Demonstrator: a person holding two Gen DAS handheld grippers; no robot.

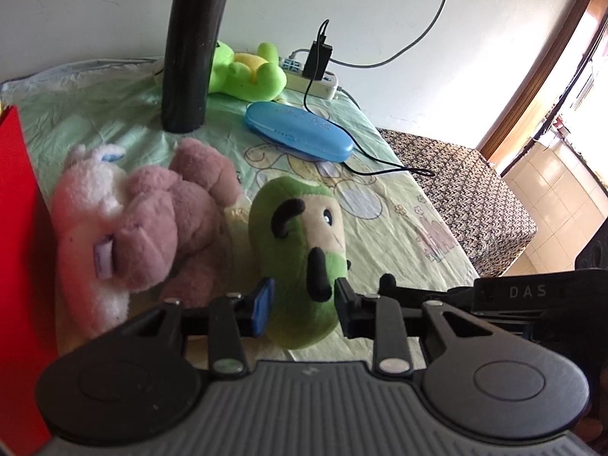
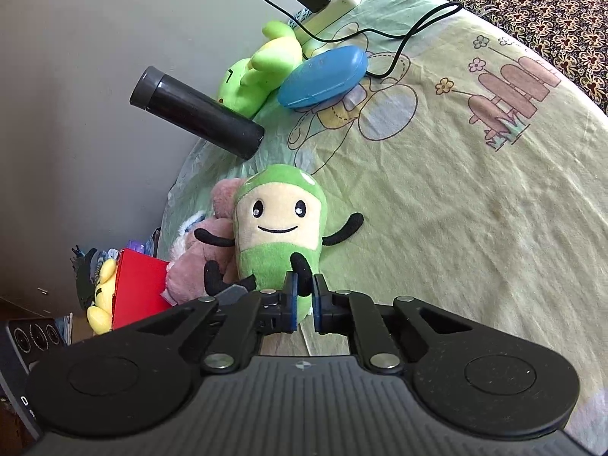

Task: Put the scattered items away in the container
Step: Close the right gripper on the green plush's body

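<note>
A green plush doll (image 1: 300, 235) with a cream face and black limbs stands on the cartoon-print sheet (image 1: 399, 205). My left gripper (image 1: 304, 300) is shut on its lower body, one pad pressing on each side. In the right wrist view the doll (image 2: 277, 228) faces me, and my right gripper (image 2: 304, 288) is shut on one of its black legs. A pink and white plush (image 1: 152, 220) lies against the doll's left side. The red container (image 1: 19, 228) stands at the far left, its red wall (image 2: 140, 285) showing beyond the pink plush (image 2: 212, 250).
Farther back are a tall black flask (image 1: 193, 49), a blue case (image 1: 300, 131), a bright green frog plush (image 1: 247, 72) and a power strip (image 1: 315, 79) with a charger and trailing cable. A yellow plush (image 2: 100, 296) sits by the red container. The bed drops off at the right.
</note>
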